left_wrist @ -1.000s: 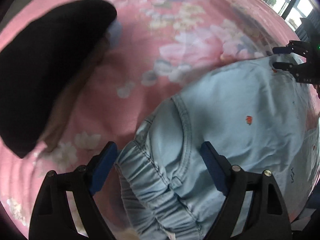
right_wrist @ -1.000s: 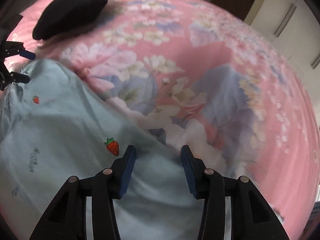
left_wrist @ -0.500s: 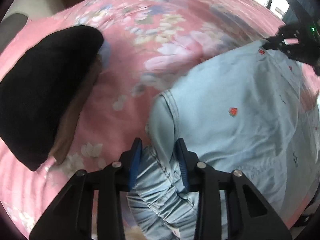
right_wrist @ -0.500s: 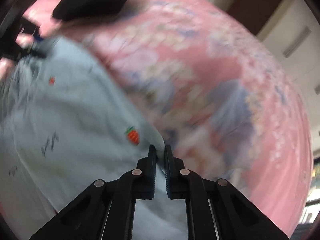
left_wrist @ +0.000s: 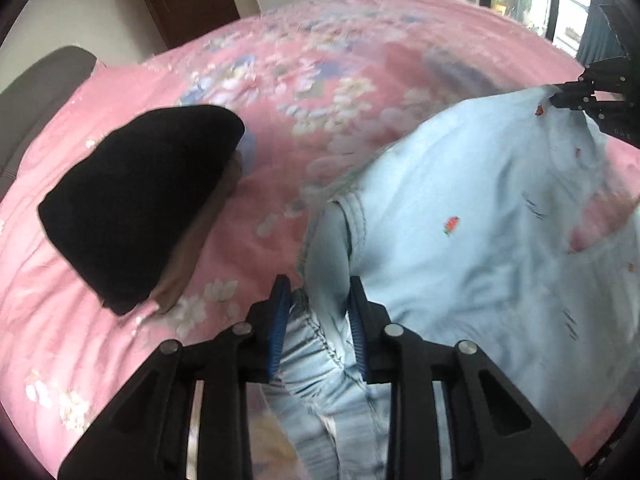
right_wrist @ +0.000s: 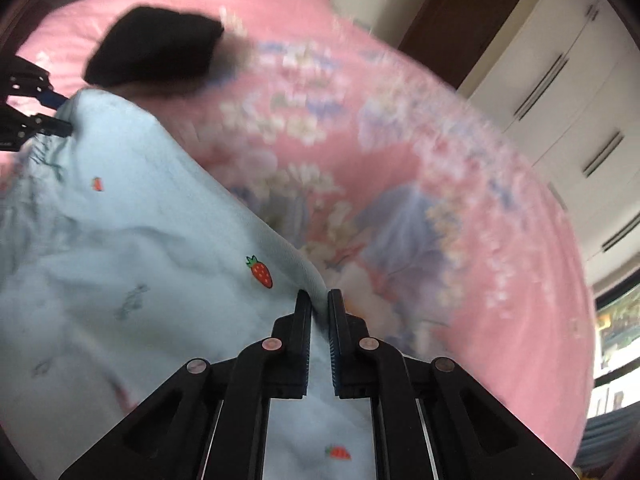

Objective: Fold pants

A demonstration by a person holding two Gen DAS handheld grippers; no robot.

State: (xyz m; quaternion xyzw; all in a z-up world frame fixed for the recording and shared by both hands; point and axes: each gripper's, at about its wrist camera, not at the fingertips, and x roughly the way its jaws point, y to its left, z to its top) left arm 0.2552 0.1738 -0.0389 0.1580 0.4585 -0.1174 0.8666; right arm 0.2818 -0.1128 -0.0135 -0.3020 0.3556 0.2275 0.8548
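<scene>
The pants (left_wrist: 472,216), pale blue with small strawberry prints, lie spread on the pink floral bedspread (left_wrist: 320,80) and are pinched at two ends. The left claw (left_wrist: 318,300) is narrowed onto the gathered elastic waistband, a ridge of fabric bunched between its blue pads. The right claw (right_wrist: 319,308) is nearly shut on the far edge of the pants, just beside a strawberry print (right_wrist: 260,272), with a thin fold of cloth caught between its fingers. Seen from the left wrist, the right claw grips the pants at their far upper corner; seen from the right wrist, the left claw (right_wrist: 60,116) holds the corner nearest the black garment (right_wrist: 156,46). That black garment rests on the bedspread close beside the waistband end of the pants, something tan tucked under its edge. Beyond the bedspread, on the side away from the pants, stand white cupboard doors (right_wrist: 560,92) and a dark wooden door (right_wrist: 452,4)
</scene>
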